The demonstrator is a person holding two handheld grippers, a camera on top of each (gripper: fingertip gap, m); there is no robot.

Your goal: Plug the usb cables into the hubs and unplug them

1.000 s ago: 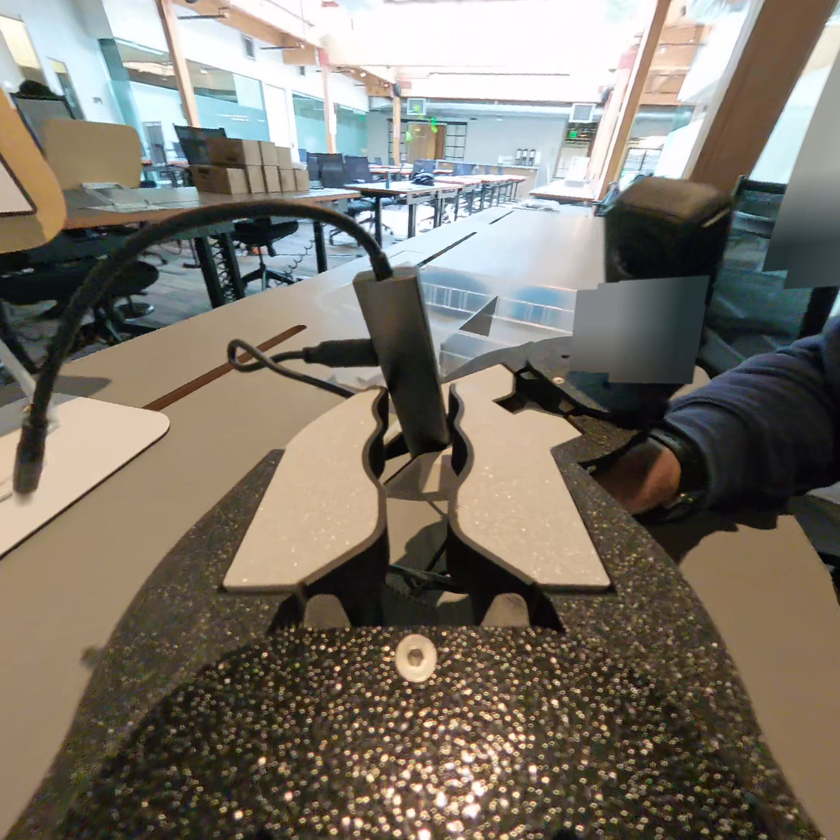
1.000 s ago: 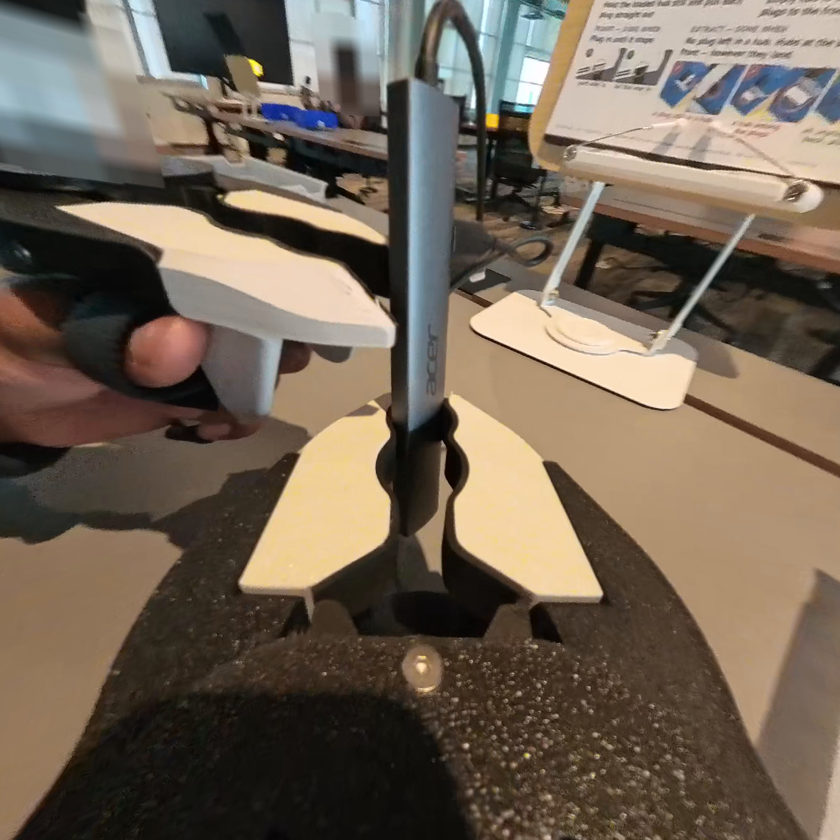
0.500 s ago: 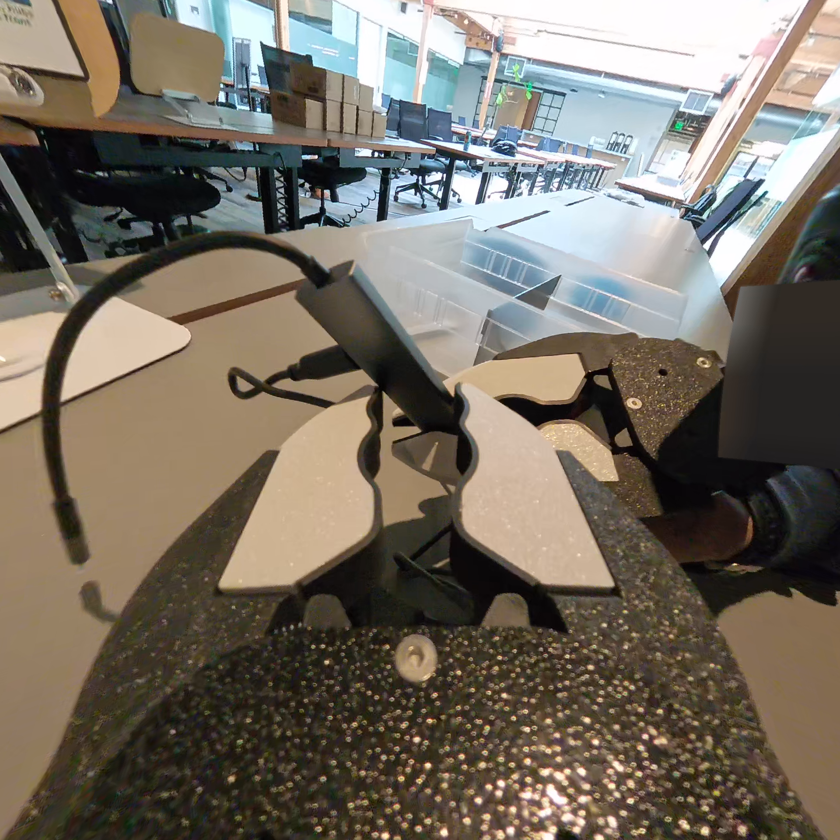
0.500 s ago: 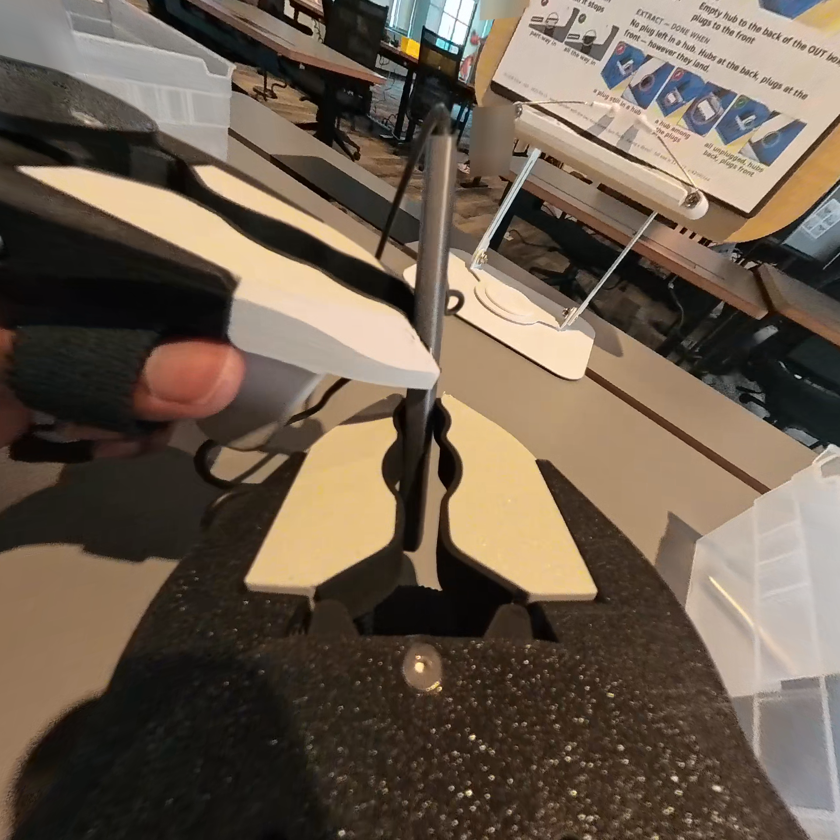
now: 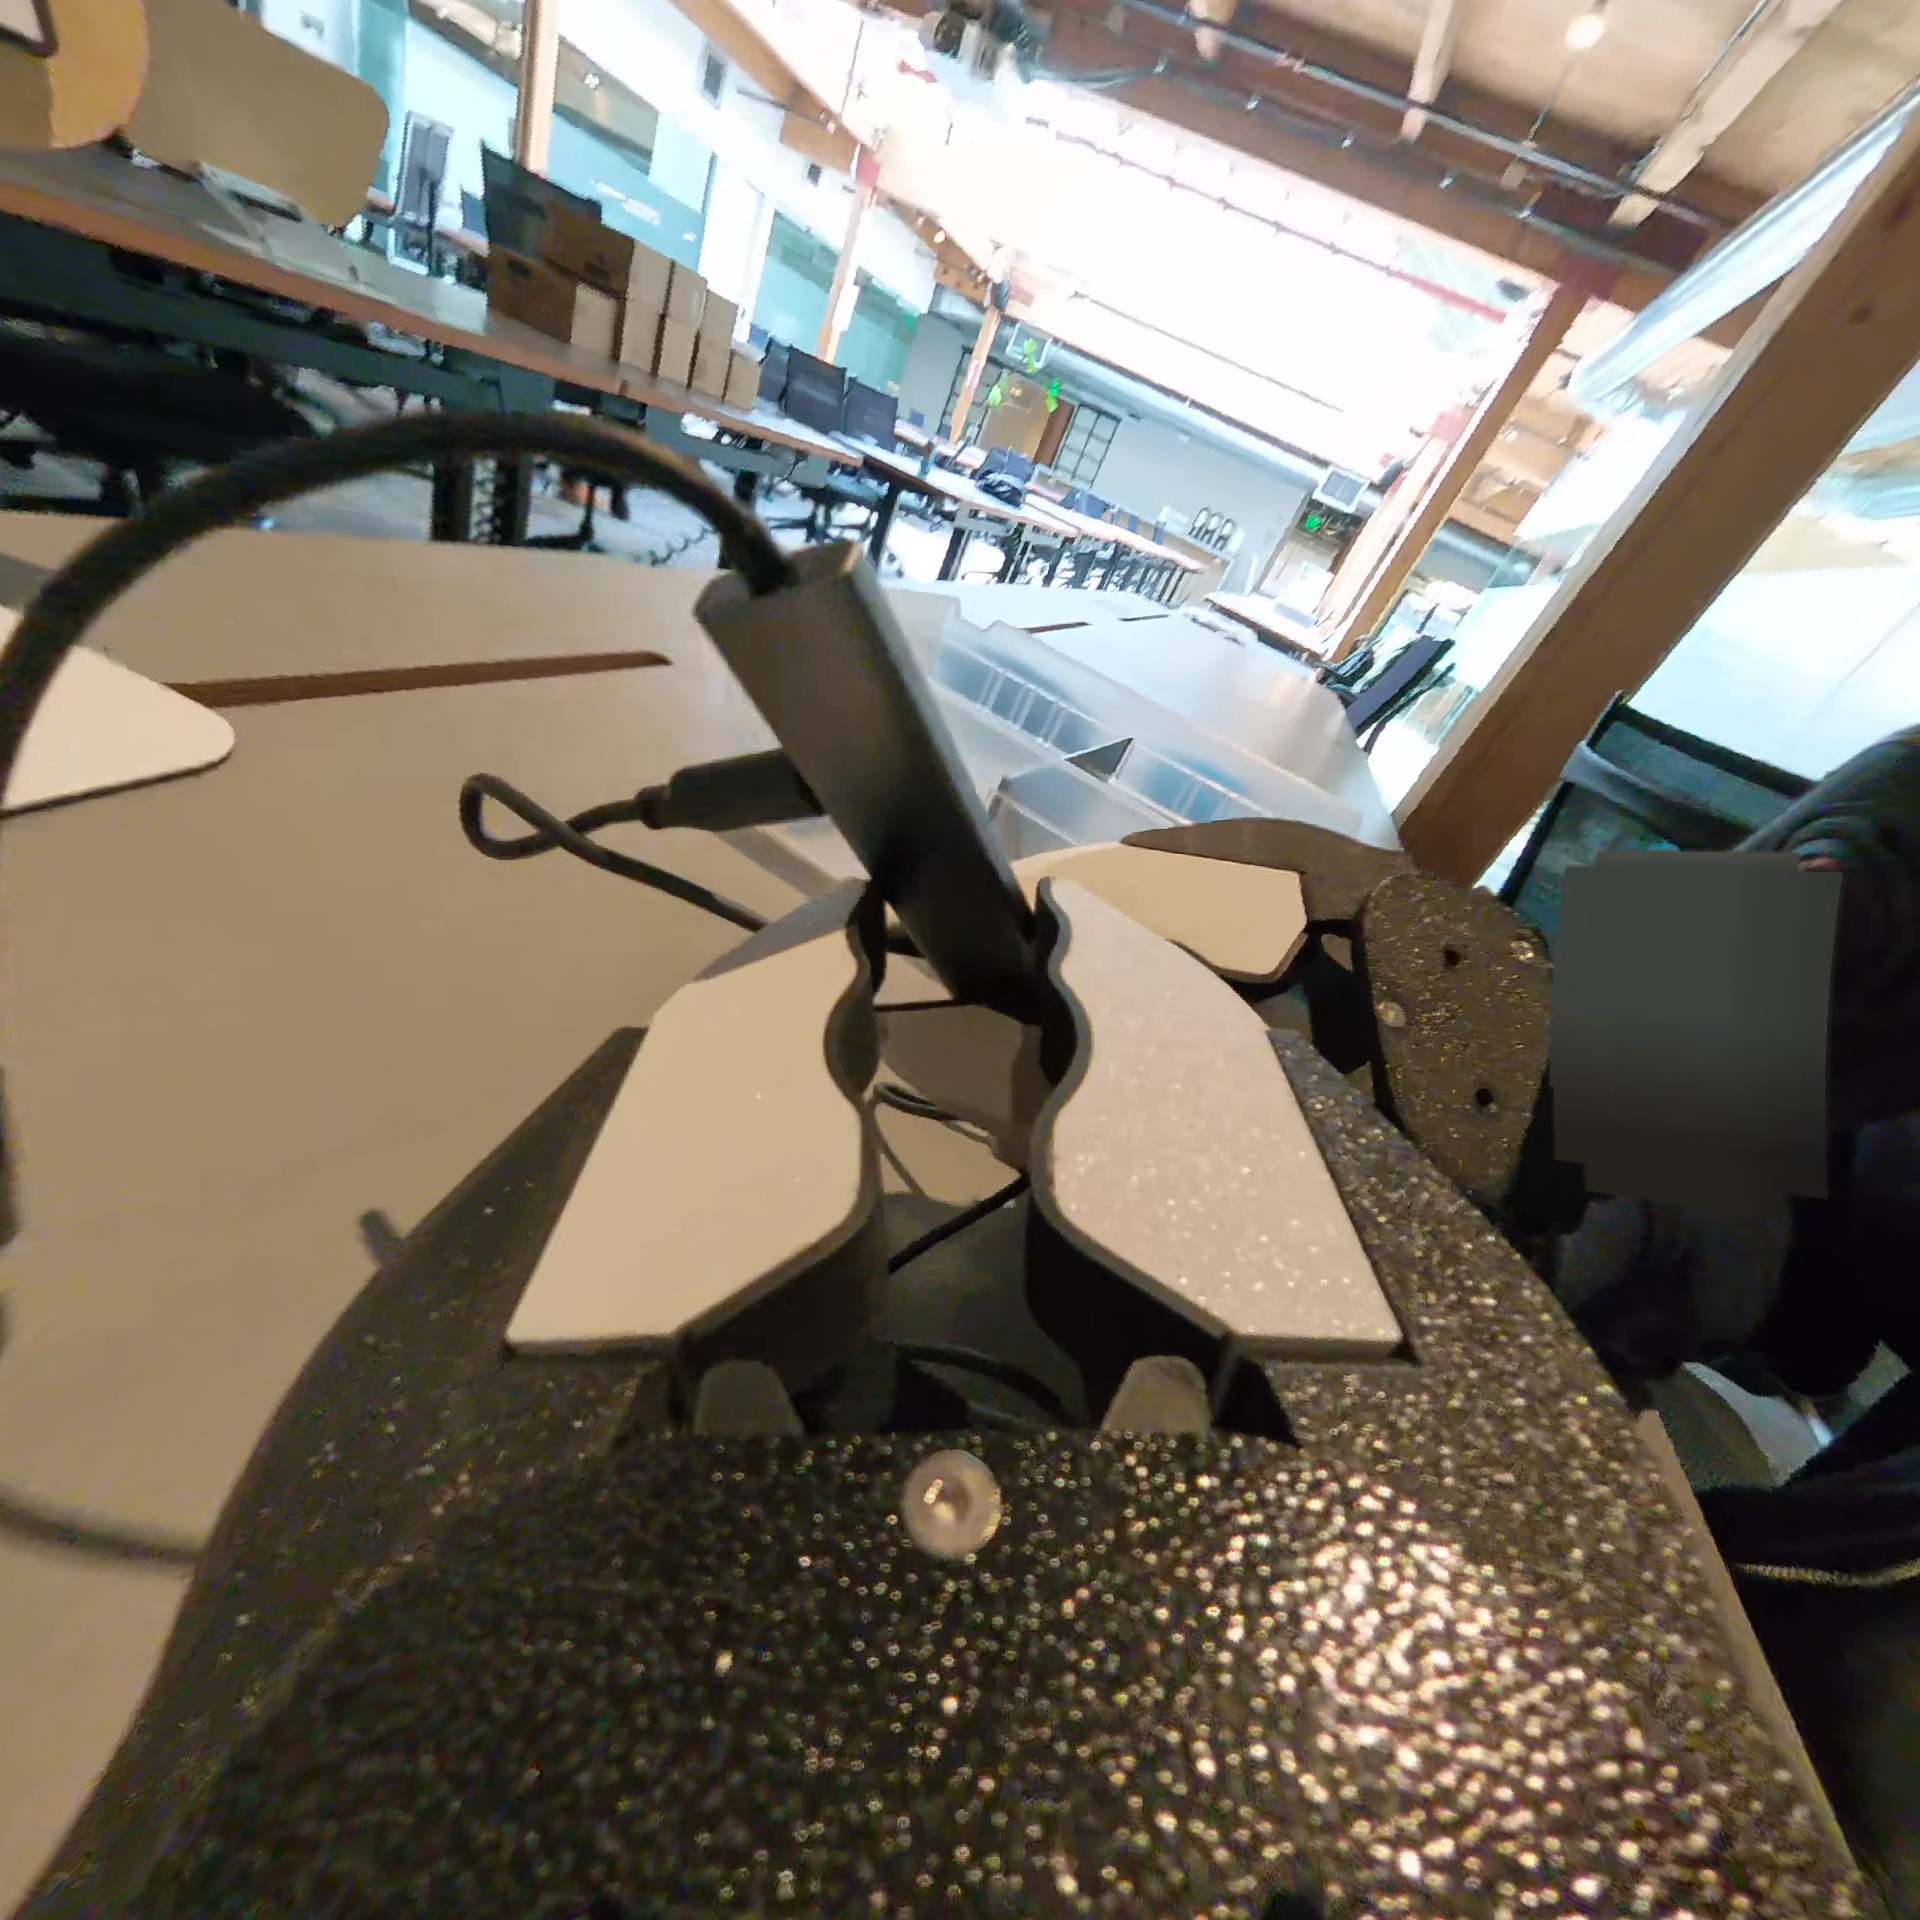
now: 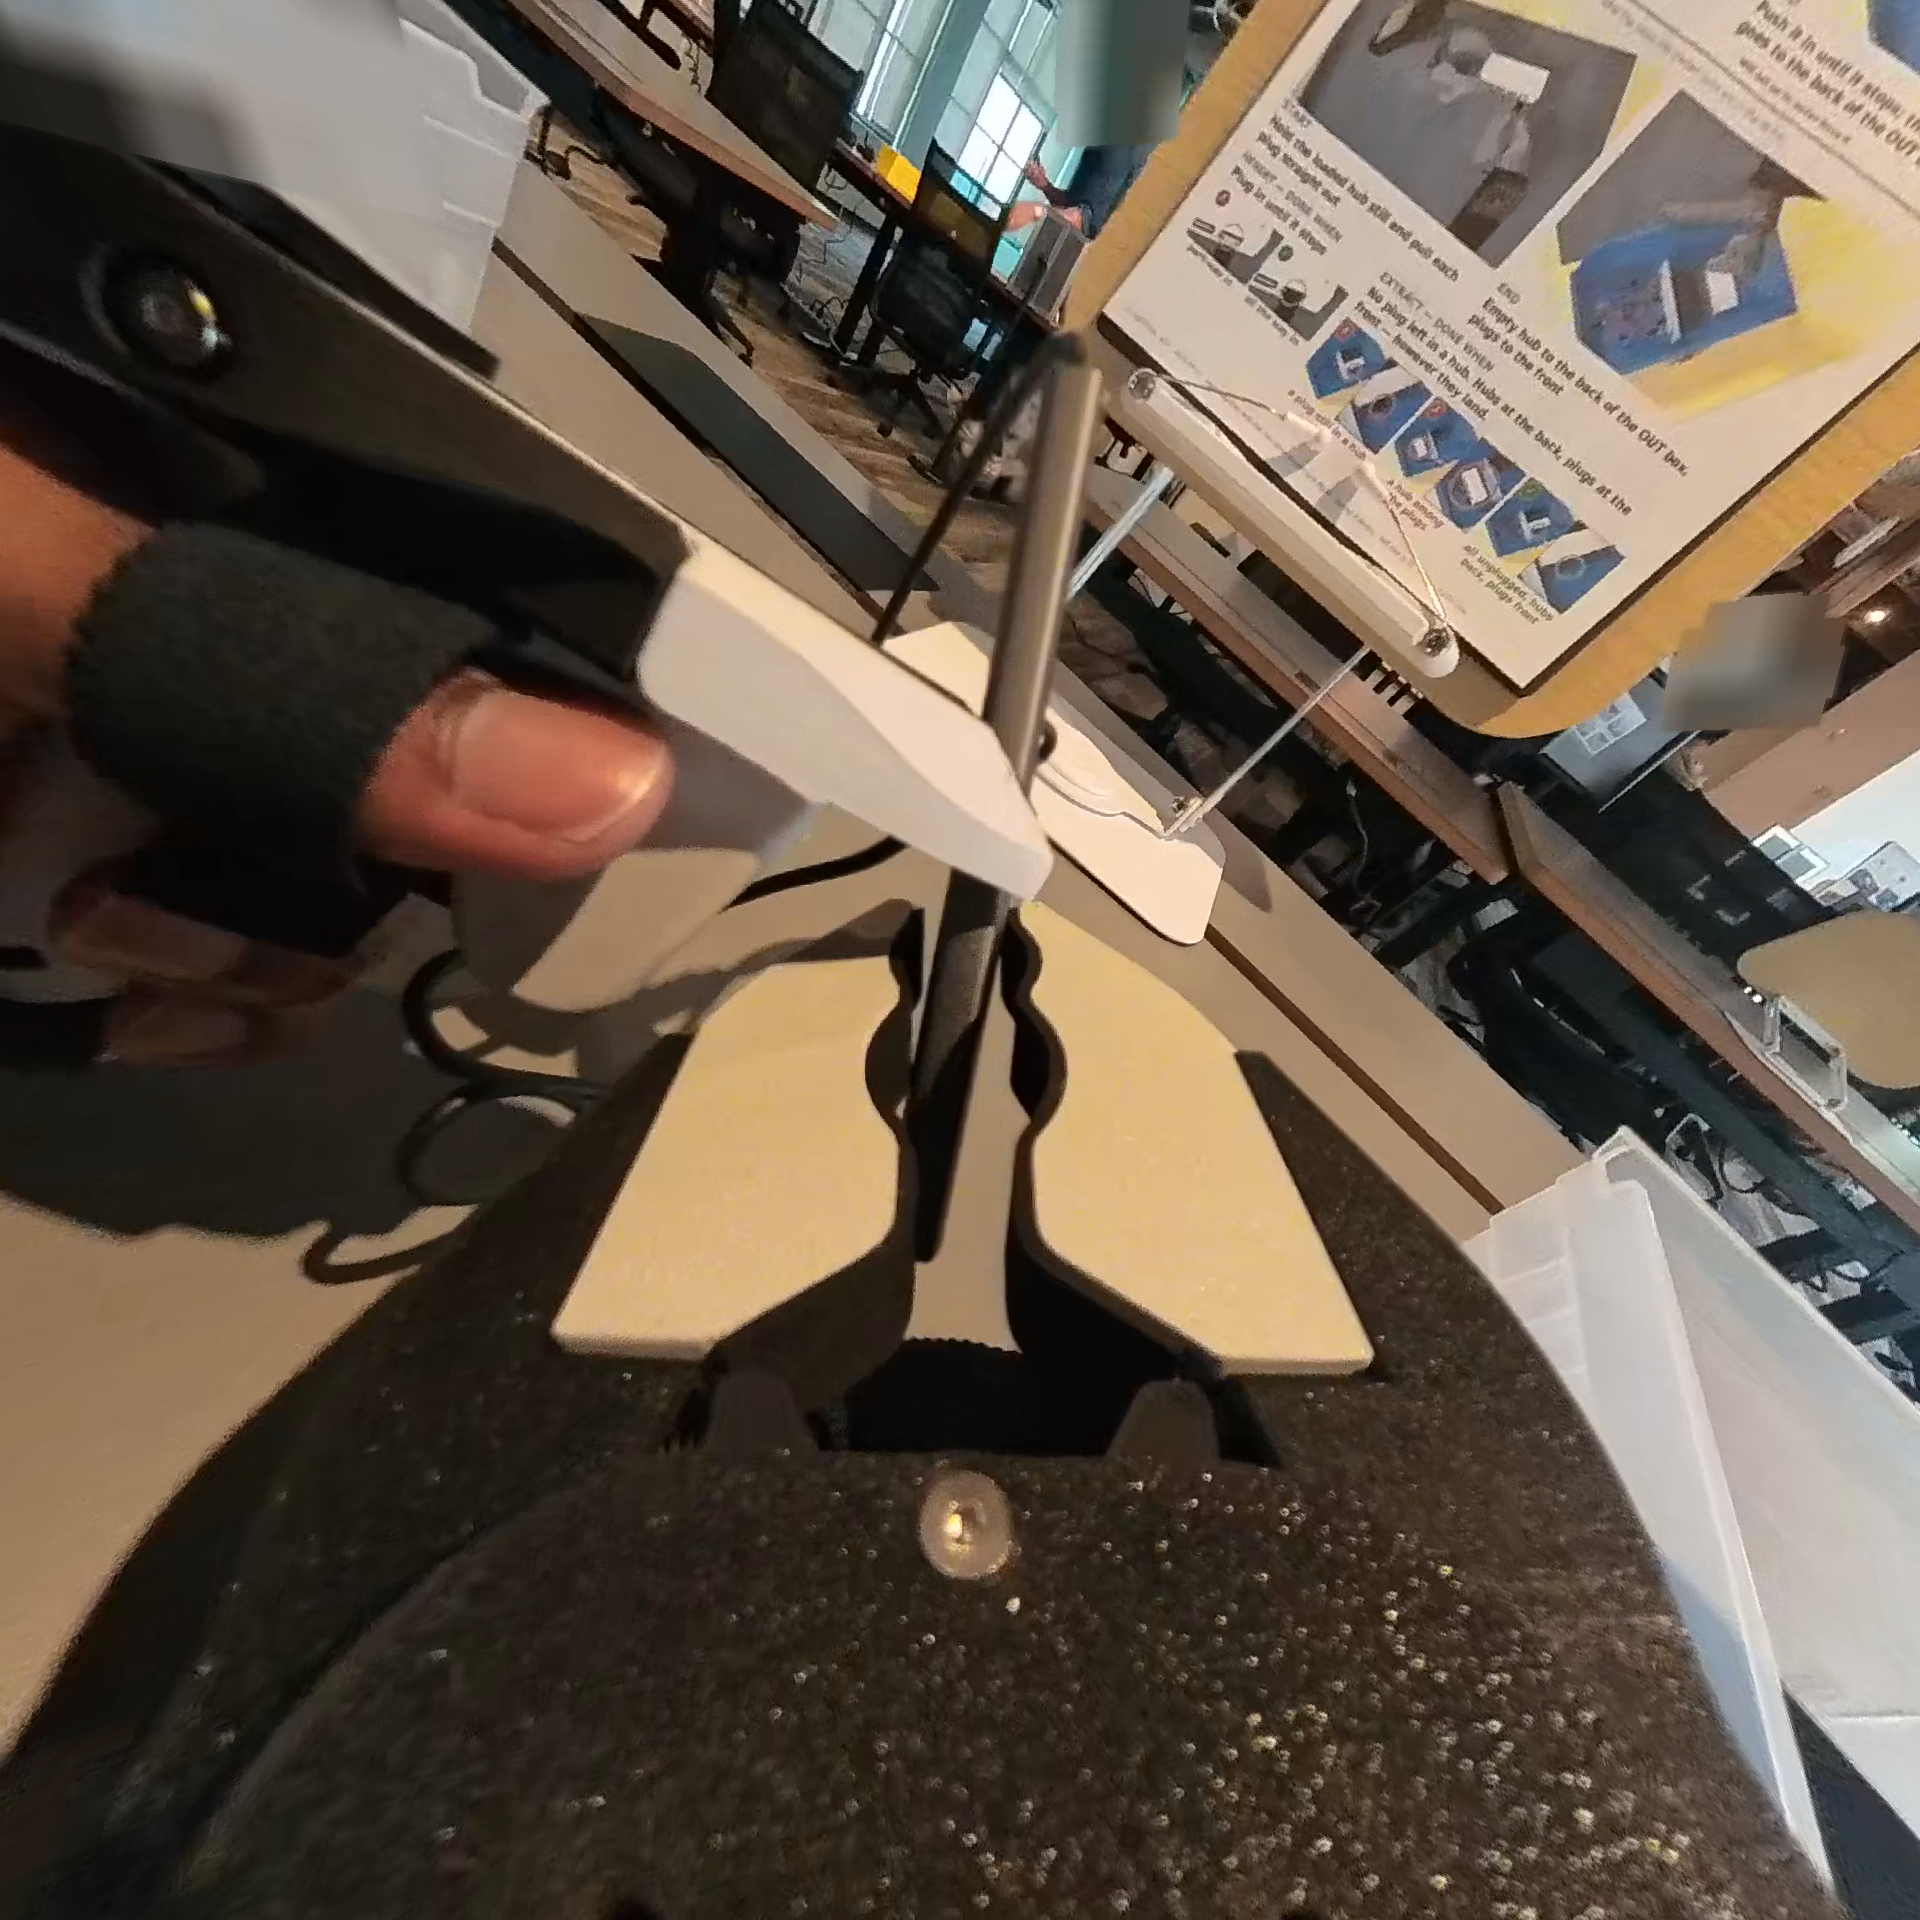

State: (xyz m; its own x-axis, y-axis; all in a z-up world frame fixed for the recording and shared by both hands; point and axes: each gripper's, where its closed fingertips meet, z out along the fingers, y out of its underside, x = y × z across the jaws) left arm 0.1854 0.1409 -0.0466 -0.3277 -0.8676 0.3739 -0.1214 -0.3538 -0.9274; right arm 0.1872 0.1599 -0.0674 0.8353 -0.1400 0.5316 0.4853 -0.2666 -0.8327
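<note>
The hub [image 5: 883, 790] stands tilted above the bench [image 5: 260, 987], a cable plug [image 5: 727, 795] seated in its side; my right gripper [image 6: 961, 1049] clamps its base, my left gripper [image 5: 951, 997] looks closed around it too; next I pull that plug straight; only the right view shows the instruction board [image 6: 1507, 312].

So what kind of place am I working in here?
Likely a large open-plan office or lab workspace: long rows of desks with office chairs, stacked cardboard boxes on a neighbouring desk, exposed timber beams overhead, and an instruction board propped beside the work table.
</note>
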